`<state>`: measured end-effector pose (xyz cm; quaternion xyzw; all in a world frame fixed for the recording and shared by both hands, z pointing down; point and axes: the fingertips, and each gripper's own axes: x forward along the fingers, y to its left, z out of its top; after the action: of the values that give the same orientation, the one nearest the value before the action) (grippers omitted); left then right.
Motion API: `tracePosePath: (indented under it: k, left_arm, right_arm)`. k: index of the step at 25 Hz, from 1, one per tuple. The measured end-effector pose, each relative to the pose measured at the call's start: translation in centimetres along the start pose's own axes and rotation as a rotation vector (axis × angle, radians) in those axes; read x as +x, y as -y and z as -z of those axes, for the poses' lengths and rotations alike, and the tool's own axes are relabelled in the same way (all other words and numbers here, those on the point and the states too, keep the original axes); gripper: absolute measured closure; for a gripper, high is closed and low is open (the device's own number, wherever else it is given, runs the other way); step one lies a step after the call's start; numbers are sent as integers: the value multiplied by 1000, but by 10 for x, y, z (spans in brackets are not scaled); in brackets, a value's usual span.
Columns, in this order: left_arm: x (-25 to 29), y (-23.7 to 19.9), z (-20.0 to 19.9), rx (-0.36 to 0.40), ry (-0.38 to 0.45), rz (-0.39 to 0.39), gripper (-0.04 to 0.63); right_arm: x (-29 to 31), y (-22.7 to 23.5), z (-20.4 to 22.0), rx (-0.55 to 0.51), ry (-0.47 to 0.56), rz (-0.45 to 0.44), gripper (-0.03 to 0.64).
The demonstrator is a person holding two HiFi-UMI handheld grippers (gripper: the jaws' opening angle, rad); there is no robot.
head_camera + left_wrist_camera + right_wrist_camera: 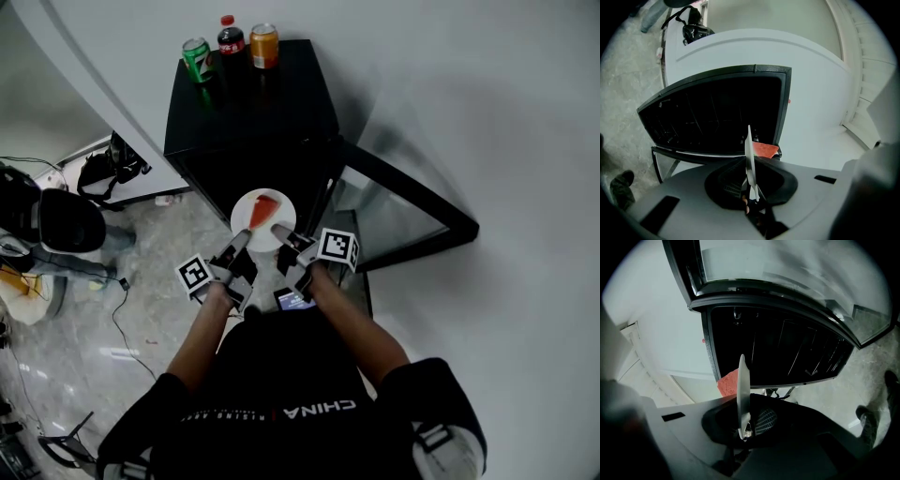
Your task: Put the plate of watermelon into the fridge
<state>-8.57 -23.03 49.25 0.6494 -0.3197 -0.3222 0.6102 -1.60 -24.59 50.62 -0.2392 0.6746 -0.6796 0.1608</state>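
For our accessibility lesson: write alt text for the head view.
The left gripper and right gripper hold a white plate with a watermelon slice before an open black fridge. A green can, a cola bottle and an orange can stand on top.

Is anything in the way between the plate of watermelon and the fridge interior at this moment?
Nothing visible. The door is swung open to the right, and the plate, clamped by the left gripper and right gripper, faces the fridge opening. The interior is too dark to check.
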Motion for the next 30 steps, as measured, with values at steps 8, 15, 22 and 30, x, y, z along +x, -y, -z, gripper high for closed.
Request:
tracePosePath:
  k: [8,15,22,30]
  left_arm:
    - [1,-5,-6,-3,-3,-25,549]
    - [0,-21,-8,-5,-1,-62,549]
    - [10,-46,-19,-12,-6,-94,549]
    - [32,-96,-41,-24,15,-89,549]
  right_arm:
    - [6,6,0,36,-8,15,586]
    - [12,18,0,34,-16,20,586]
    - [26,42,-10,52,-8,42,586]
    - [53,85,-35,31,10,33,586]
